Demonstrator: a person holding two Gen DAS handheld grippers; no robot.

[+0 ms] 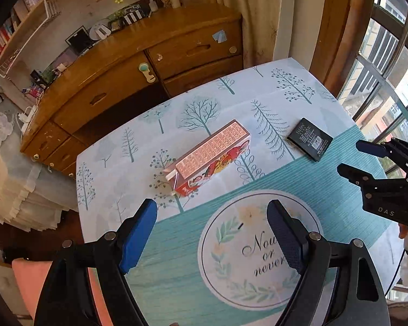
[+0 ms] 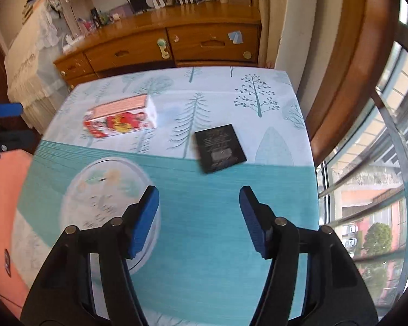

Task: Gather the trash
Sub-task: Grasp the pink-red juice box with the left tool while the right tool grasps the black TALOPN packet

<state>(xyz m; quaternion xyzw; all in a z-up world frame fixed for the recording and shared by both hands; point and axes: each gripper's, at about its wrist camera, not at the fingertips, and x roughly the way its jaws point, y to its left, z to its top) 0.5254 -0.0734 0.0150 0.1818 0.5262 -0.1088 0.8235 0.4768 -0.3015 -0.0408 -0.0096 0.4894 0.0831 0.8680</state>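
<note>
On the tree-printed tablecloth (image 1: 285, 76) the red-and-pink carton (image 1: 209, 157) lies on its side to the left, ahead of the left gripper (image 1: 212, 212), whose blue-padded jaws are spread wide and hold nothing, apparently lined up to approach it. Further right the flat black packet (image 2: 220, 148) rests near the edge of the teal placemat (image 2: 204, 217), in front of the right gripper (image 2: 200, 198), likewise released and empty, hovering over the mat. Both pieces of trash lie well apart with nothing blocking either; the wooden dresser (image 1: 138, 62) stands behind the table, and no bin is visible.
</note>
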